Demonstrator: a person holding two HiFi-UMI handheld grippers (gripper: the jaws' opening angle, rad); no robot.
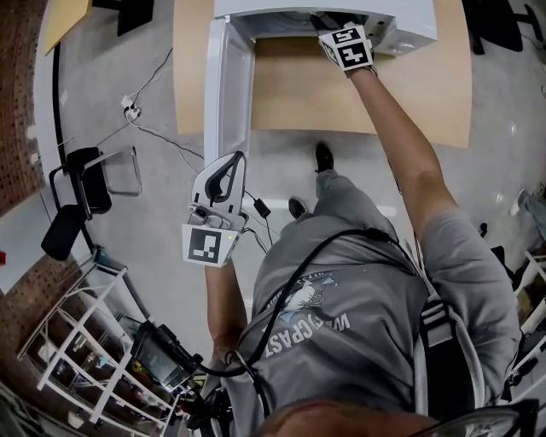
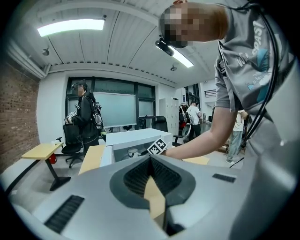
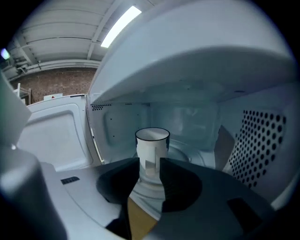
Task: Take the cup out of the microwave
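A white cup [image 3: 152,143] with a dark rim stands upright on the glass turntable [image 3: 192,157] inside the open white microwave [image 1: 401,26]. Its handle faces me. My right gripper [image 3: 150,161] reaches into the cavity with its jaws apart. The cup stands just beyond the fingertips, in line with the gap, and nothing presses on it. In the head view that gripper [image 1: 324,19] is at the microwave's mouth. My left gripper [image 1: 232,162] hangs below the end of the open door [image 1: 229,85], pads together and empty. From the left gripper view the cup [image 2: 133,152] shows small inside the microwave.
The microwave sits on a wooden table [image 1: 324,94]. Its door [image 3: 51,136] swings out to the left; a perforated wall [image 3: 260,140] bounds the cavity on the right. On the floor are a black chair [image 1: 81,192], cables [image 1: 153,128] and a white rack [image 1: 77,341]. A person [image 2: 84,117] stands far off.
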